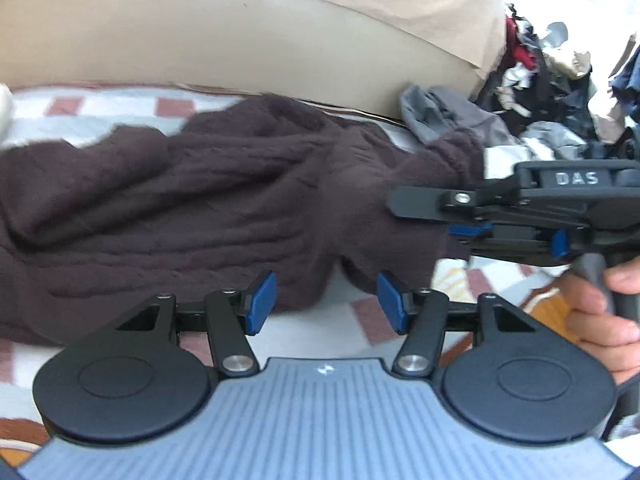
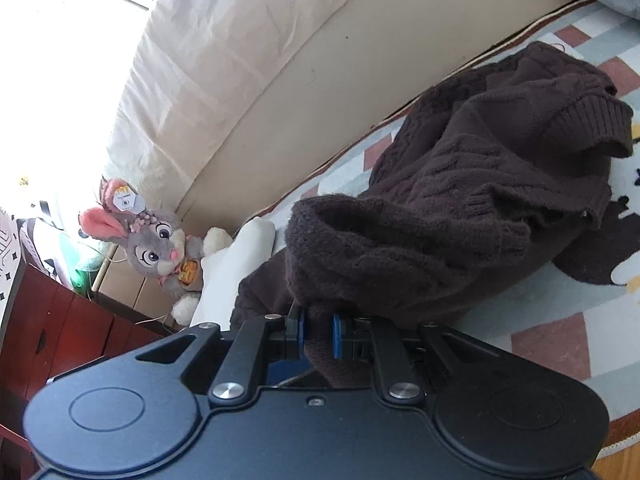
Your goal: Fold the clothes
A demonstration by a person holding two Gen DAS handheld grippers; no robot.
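A dark brown knitted sweater (image 1: 192,208) lies crumpled on a checked blanket (image 1: 176,106). My left gripper (image 1: 326,304) is open just in front of the sweater's near edge, with nothing between its blue pads. In the left wrist view the right gripper (image 1: 460,232) comes in from the right, held by a hand (image 1: 600,312), at the sweater's right end. In the right wrist view my right gripper (image 2: 318,336) is shut on a bunched fold of the sweater (image 2: 460,200), lifting it off the blanket (image 2: 552,320).
A beige padded headboard (image 1: 240,40) runs behind the bed. A grey garment (image 1: 436,114) and a heap of mixed clothes (image 1: 560,80) lie at the right. A plush rabbit (image 2: 156,240) and a white pillow (image 2: 236,268) sit by a red-brown wooden cabinet (image 2: 60,328).
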